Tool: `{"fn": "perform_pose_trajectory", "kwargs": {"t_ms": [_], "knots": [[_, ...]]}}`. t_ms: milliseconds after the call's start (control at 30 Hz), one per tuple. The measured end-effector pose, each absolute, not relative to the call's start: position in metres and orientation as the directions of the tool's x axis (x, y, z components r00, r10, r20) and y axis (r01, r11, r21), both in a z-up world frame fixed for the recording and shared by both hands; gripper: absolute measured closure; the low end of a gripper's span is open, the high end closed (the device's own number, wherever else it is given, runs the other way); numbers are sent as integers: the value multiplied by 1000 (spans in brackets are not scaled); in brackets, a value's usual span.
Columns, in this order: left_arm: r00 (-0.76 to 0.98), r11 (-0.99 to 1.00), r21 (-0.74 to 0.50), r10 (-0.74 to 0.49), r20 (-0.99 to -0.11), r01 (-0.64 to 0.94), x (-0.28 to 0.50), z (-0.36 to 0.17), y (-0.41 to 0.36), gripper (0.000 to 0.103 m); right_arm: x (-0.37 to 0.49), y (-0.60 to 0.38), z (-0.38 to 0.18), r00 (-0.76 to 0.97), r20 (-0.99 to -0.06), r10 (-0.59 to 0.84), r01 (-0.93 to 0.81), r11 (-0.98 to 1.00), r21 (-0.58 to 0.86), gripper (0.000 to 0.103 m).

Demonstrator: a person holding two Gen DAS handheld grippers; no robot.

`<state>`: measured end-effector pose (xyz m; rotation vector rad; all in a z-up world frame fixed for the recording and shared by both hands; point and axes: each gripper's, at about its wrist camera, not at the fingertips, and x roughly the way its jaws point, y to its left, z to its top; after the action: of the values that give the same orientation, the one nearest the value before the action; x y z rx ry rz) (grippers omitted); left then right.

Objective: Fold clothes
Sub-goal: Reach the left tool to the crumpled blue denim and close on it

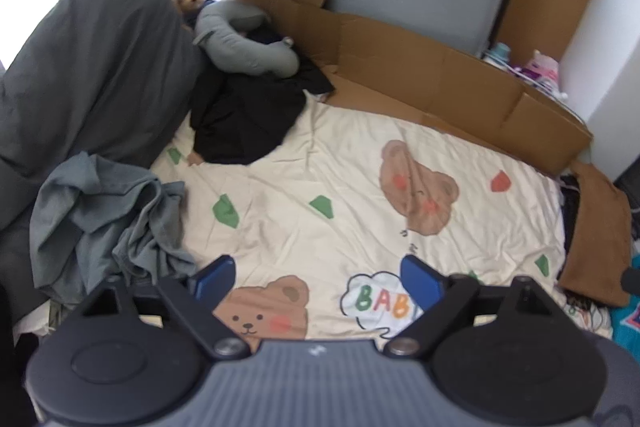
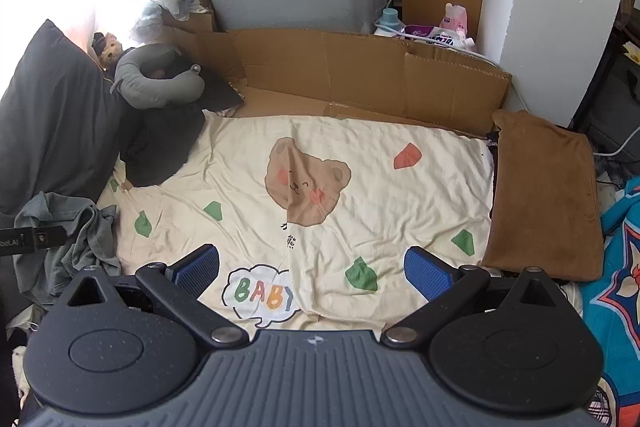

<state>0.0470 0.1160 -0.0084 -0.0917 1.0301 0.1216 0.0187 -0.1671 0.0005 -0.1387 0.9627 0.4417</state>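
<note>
A crumpled grey-green garment (image 1: 108,215) lies at the left edge of the cream bear-print bed sheet (image 1: 320,163); it also shows in the right wrist view (image 2: 76,239). A black garment (image 1: 244,115) lies bunched at the back left, also seen in the right wrist view (image 2: 160,147). A folded brown cloth (image 2: 548,199) lies flat at the right edge of the bed. My left gripper (image 1: 316,279) is open and empty above the sheet's front. My right gripper (image 2: 312,269) is open and empty over the sheet (image 2: 360,187). The left gripper's side shows at the far left of the right wrist view.
A dark grey pillow (image 1: 92,67) and a grey neck pillow (image 1: 248,43) lie at the back left. Flattened cardboard (image 2: 360,75) lines the wall behind the bed. Bottles (image 2: 432,27) stand behind it. A teal patterned blanket (image 2: 616,267) is at the right.
</note>
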Motion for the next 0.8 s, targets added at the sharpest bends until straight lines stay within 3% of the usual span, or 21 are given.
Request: {"fn": "perform_pose_trajectory", "kwargs": {"t_ms": [800], "knots": [[477, 916, 27, 233, -847, -400, 40, -89, 285, 12, 44, -126, -70, 448, -777, 442, -500, 844, 191, 5]]}}
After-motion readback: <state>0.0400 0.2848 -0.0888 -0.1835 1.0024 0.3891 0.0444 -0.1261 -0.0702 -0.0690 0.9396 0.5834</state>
